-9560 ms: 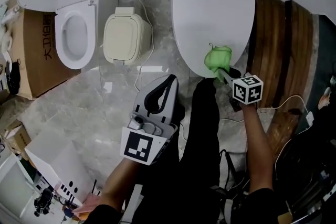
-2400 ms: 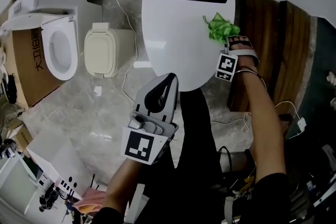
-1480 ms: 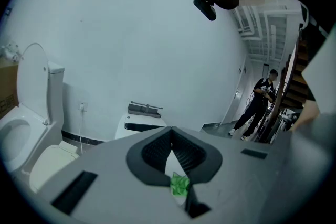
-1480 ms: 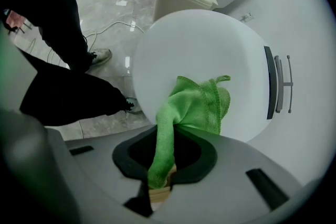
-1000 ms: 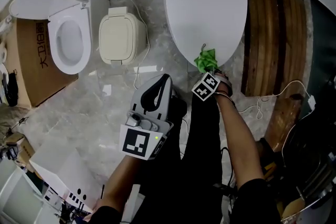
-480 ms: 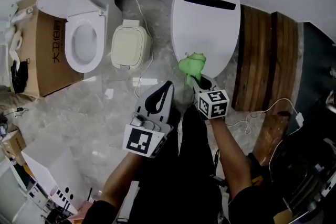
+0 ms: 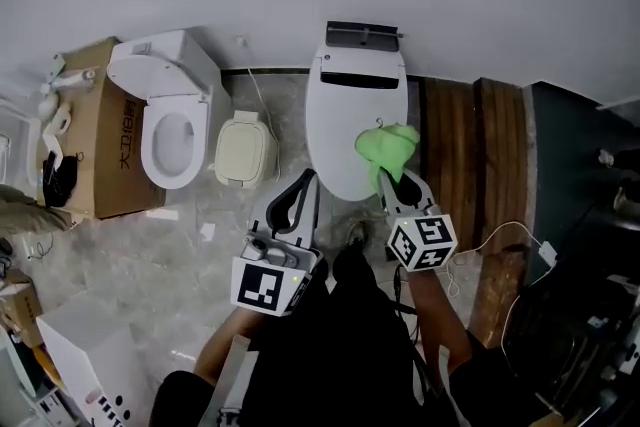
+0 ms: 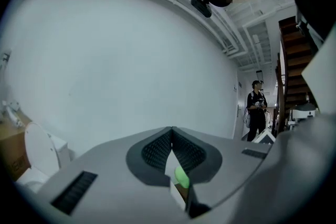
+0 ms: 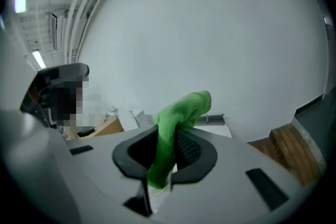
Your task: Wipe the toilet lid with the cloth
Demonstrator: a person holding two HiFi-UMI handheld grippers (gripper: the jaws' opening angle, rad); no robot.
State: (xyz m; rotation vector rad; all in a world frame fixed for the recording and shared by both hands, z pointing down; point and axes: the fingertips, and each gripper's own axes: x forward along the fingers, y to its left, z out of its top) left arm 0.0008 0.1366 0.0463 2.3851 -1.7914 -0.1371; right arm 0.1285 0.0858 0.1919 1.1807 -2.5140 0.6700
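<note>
The white toilet with its lid closed stands against the wall in the head view. My right gripper is shut on the green cloth, which bunches above its jaws and overlaps the lid's front right edge. In the right gripper view the cloth hangs pinched in the right gripper, which points up at the wall. I cannot tell whether the cloth touches the lid. My left gripper hovers near the lid's front left. The left gripper is shut with nothing in it.
A second toilet with an open seat stands at the left beside a cardboard box. A beige lidded bin sits between the toilets. Wooden boards and a white cable lie at the right. A person stands far off.
The right gripper carried the cloth from the lid's front edge up and to the right. The head view pulled back to take in more wall. The left gripper hardly moved.
</note>
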